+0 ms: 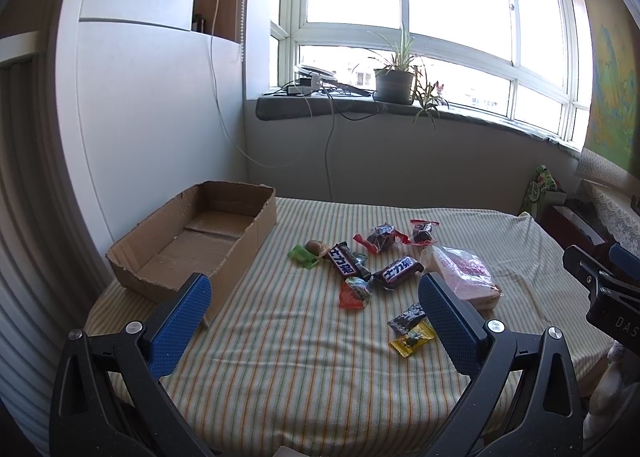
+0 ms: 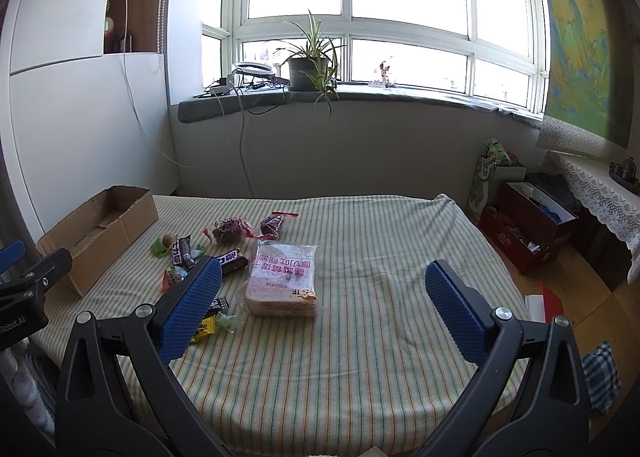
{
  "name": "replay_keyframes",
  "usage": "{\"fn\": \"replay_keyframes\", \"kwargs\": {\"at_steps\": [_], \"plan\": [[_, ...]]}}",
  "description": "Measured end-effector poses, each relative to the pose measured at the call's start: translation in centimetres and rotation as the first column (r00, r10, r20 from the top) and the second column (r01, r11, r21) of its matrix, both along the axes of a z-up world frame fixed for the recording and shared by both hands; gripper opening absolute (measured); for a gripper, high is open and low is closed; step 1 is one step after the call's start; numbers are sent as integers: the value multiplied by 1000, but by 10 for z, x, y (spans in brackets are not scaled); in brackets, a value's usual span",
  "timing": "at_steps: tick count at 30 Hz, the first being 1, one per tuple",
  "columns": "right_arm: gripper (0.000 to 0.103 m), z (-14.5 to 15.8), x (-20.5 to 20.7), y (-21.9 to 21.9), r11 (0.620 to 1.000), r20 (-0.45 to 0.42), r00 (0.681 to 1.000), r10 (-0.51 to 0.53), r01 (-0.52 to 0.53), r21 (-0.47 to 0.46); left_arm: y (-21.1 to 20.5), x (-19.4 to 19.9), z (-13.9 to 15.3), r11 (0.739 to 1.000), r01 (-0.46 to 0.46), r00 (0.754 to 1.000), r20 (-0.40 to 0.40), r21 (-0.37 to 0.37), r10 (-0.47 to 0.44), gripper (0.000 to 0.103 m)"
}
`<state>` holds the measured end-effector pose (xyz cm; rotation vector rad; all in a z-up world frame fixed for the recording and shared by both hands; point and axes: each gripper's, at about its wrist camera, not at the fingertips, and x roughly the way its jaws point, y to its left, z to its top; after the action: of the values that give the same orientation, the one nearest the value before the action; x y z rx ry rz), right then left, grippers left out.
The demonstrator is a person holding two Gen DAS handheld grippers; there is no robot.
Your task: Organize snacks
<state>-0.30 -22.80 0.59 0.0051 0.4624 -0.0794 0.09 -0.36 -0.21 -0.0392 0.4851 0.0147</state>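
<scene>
An open cardboard box (image 1: 208, 233) stands empty at the left of the striped table; it also shows in the right wrist view (image 2: 104, 225). Several wrapped snacks lie mid-table: two dark chocolate bars (image 1: 344, 260) (image 1: 398, 271), red-wrapped cakes (image 1: 382, 237), a green candy (image 1: 302, 256), a yellow candy (image 1: 412, 339). A bagged bread loaf (image 2: 284, 279) lies right of them, also visible in the left wrist view (image 1: 468, 273). My left gripper (image 1: 314, 309) is open and empty above the near table. My right gripper (image 2: 324, 297) is open and empty, near the loaf.
The striped cloth (image 2: 380, 241) covers the table. A windowsill with a potted plant (image 2: 310, 69) and cables lies beyond. Red boxes (image 2: 528, 225) and green bags sit on the floor at the right. A white wall panel stands left of the box.
</scene>
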Motion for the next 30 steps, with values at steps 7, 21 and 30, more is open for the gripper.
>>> {"fn": "replay_keyframes", "kwargs": {"at_steps": [7,21,30], "plan": [[103,-4,4,-1,1000,-8,1000,12,-12,9,-2,4,-2,1000,2,1000,-9,0,-2,103],[103,-16,32,-10,999,-47,998,37,-35,38,-9,30,-14,1000,30,998,-55,-3,-30,103],[95,-42,63,-35,980,-129,983,129,-106,167,-13,60,-42,988,116,980,-147,-105,-131,93]]}}
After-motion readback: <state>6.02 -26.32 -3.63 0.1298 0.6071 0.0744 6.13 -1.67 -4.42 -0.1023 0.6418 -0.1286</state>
